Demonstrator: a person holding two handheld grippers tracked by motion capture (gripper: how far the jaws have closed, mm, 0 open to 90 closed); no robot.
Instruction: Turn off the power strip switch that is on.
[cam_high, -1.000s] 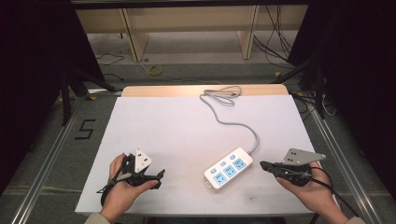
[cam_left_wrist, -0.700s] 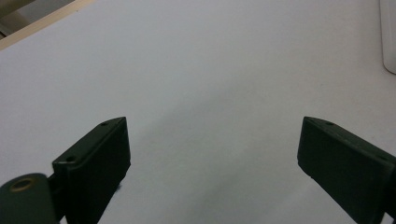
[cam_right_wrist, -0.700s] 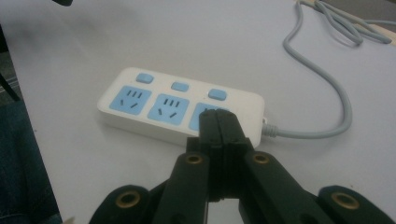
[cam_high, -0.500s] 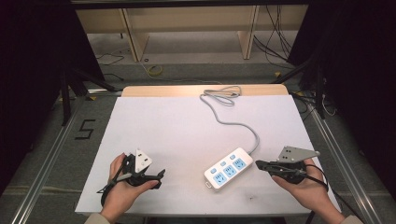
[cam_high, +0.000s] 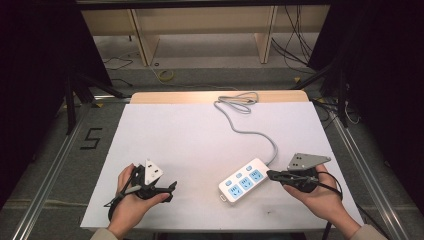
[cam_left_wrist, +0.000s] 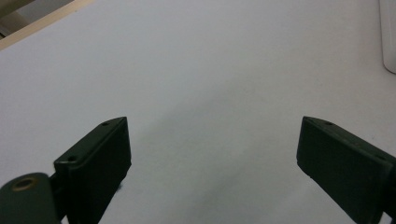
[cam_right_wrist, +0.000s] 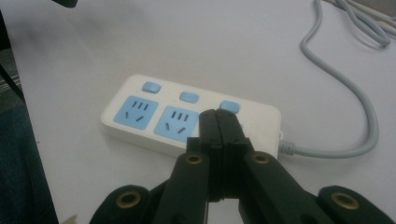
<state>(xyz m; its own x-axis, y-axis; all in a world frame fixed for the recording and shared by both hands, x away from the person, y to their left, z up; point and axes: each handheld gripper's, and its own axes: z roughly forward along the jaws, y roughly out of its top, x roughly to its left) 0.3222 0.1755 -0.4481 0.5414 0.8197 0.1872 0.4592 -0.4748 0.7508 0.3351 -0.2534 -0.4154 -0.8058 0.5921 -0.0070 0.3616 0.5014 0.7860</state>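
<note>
Overhead, a matte white worktop on a grey floor is seen; a white plastic power strip with blue sockets lies near its front edge, close to the right gripper. Alongside, the left gripper is seen with jaws wide apart over bare worktop. Lastly, the right gripper's jaws are pressed together, empty, over the strip's cable end.

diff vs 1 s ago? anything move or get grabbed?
The right gripper, jaws shut with nothing between them, has crept slightly left, so its tip now sits at the cord end of the power strip. Nothing was taken hold of or let go. The left gripper, jaws open, the power strip and its cable stayed as they were.
</note>
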